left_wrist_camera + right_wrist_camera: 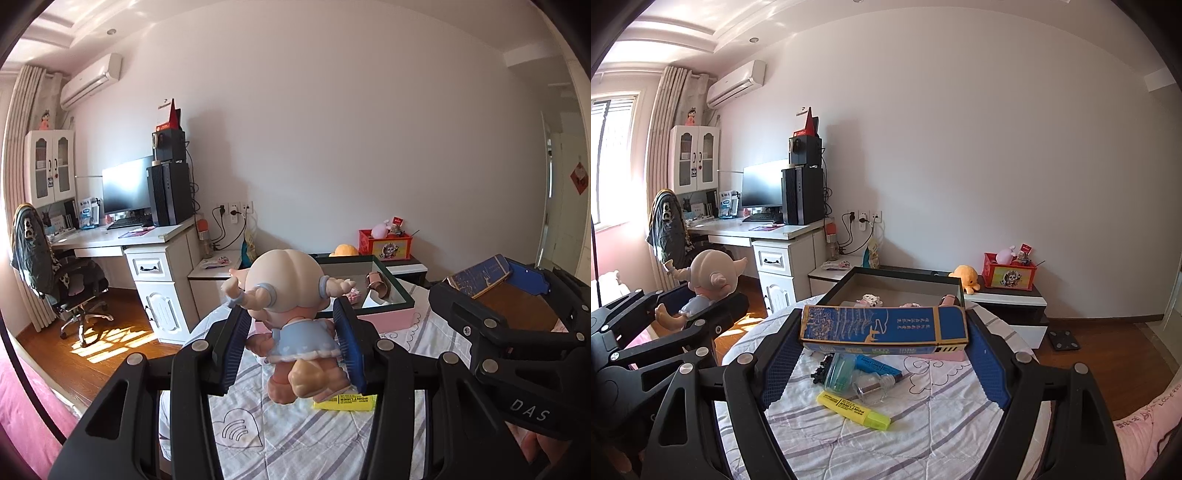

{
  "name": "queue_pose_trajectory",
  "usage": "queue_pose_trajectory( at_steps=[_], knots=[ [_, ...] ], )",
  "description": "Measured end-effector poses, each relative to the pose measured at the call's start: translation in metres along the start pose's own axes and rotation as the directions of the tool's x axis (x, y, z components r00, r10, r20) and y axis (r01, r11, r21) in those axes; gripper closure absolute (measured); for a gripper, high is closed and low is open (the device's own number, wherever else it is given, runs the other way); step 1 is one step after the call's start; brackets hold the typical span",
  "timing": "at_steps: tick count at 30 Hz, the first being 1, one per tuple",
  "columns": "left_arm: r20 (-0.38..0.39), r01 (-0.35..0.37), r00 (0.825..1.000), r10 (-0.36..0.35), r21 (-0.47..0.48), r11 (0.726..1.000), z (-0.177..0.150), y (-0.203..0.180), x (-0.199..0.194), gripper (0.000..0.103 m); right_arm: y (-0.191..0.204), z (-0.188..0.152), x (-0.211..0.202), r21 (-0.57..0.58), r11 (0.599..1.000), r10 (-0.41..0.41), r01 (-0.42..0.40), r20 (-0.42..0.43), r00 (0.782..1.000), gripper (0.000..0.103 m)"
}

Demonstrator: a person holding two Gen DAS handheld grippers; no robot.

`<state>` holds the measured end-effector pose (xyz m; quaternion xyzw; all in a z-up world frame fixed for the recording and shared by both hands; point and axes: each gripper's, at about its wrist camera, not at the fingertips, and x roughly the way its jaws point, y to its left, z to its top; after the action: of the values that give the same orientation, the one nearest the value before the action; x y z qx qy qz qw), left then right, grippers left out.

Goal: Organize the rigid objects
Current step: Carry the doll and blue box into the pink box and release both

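Over striped bedding (923,424), open tray (908,284) dead ahead: left gripper (291,343) clamping doll (291,295) upright, right gripper (882,354) gripping blue box (884,326) crosswise, nearer.

I see blue ribbed fingers (347,343) on black frames, and between the left pair a doll (295,314) with a cream head, a pale blue dress and peach legs. Between the right pair is a blue box (884,328) edged in gold, with pale line drawings. The bedsheet (923,424) below is white with grey-lilac stripes, the highlighter (853,410) yellow.
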<state>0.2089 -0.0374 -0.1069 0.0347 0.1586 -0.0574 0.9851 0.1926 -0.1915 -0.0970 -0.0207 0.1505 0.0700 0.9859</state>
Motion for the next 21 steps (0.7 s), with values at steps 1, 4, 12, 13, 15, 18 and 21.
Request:
queue_pose_trajectory(
  at_steps=[1, 4, 12, 13, 15, 18, 21],
  knots=[
    [-0.004, 0.001, 1.0, -0.001, 0.005, 1.0, 0.003, 0.0, 0.008, 0.056, -0.002, 0.003, 0.009, -0.008, 1.0, -0.003, 0.003, -0.004, 1.0, 0.019],
    [-0.01, -0.001, 1.0, 0.001, 0.023, 1.0, 0.015, 0.001, 0.039, 0.056, -0.006, 0.013, 0.036, -0.026, 1.0, -0.003, 0.003, -0.016, 1.0, 0.019],
    [-0.146, 0.011, 0.989, 0.001, 0.081, 0.997, 0.037, 0.003, 0.166, 0.056, -0.031, 0.03, 0.14, -0.034, 0.999, 0.001, -0.004, -0.102, 0.995, 0.019],
    [-0.175, 0.02, 0.984, -0.007, 0.075, 0.997, 0.037, 0.005, 0.184, 0.056, -0.034, 0.029, 0.154, -0.028, 1.0, 0.006, -0.009, -0.125, 0.992, 0.019],
    [-0.241, 0.033, 0.97, -0.017, 0.062, 0.998, 0.035, 0.007, 0.219, 0.056, -0.04, 0.024, 0.183, -0.014, 1.0, 0.012, -0.015, -0.163, 0.987, 0.019],
    [-0.31, 0.024, 0.951, 0.001, 0.077, 0.997, 0.024, 0.006, 0.261, 0.056, -0.048, 0.01, 0.225, 0.01, 1.0, 0.027, -0.026, -0.239, 0.971, 0.019],
    [-0.387, 0.05, 0.922, -0.02, 0.068, 0.996, 0.009, 0.004, 0.293, 0.056, -0.057, -0.007, 0.256, 0.03, 0.999, 0.034, -0.026, -0.308, 0.951, 0.019]
  ],
)
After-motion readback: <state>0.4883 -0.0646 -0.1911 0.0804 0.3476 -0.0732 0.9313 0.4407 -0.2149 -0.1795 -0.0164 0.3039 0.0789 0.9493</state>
